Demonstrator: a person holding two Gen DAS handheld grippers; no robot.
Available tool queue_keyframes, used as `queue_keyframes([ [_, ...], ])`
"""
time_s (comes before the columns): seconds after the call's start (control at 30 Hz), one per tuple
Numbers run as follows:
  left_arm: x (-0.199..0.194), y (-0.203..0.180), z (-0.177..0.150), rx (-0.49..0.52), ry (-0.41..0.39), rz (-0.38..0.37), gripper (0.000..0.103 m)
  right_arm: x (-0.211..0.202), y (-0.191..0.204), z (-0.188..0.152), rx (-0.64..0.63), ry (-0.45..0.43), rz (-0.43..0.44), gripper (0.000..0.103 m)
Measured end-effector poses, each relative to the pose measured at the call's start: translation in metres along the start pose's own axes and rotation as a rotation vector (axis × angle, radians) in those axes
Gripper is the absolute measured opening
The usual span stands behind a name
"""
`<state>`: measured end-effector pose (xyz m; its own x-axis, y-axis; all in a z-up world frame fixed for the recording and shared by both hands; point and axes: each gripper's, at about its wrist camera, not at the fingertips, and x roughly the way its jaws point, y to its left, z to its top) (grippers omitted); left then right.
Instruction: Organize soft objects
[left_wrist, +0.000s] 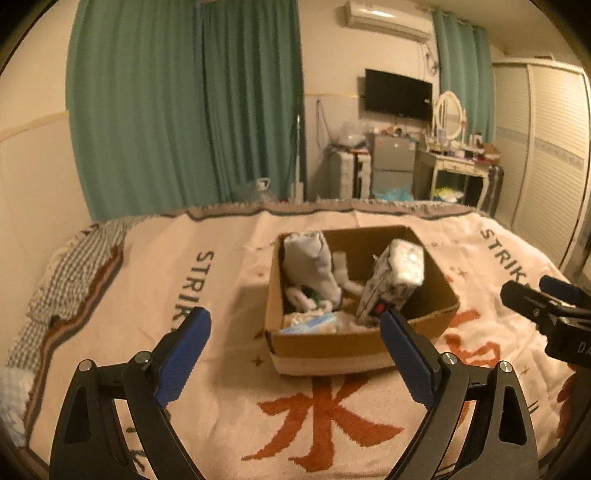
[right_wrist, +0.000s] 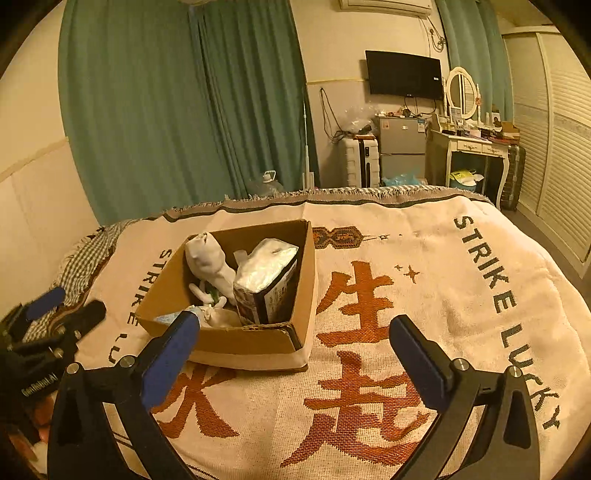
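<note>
left tool (left_wrist: 295, 325), right tool (right_wrist: 295, 332), spread, angled down

box (left_wrist: 354, 343) sits on the blanket (left_wrist: 229, 369), holding a tissue pack (left_wrist: 397, 280) and plush toy (left_wrist: 314, 266).

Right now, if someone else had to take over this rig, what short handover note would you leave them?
Left gripper: open, nothing between the pads, hovering just short of the box.
Right gripper: open and empty, beside it to the right.
Cardboard box: sits on the printed blanket on the bed. Inside: a white plush toy leaning at the back, a wrapped tissue pack propped on end, and some soft pale items at the front that are too blurred to name.
Done: the soft things in view are in the box; none lie loose on the blanket.
Left: maybe lay the pack flat; check outside the views.
</note>
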<state>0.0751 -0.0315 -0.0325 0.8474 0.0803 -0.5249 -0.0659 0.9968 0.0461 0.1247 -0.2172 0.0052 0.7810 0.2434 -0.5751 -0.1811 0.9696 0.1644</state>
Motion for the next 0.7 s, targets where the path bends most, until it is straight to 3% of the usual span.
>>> queue_keyframes([
  [0.7,0.0,0.011,0.002,-0.025,-0.003,-0.002,0.094,-0.002,0.02,0.005,-0.049,-0.024,0.033,0.103],
])
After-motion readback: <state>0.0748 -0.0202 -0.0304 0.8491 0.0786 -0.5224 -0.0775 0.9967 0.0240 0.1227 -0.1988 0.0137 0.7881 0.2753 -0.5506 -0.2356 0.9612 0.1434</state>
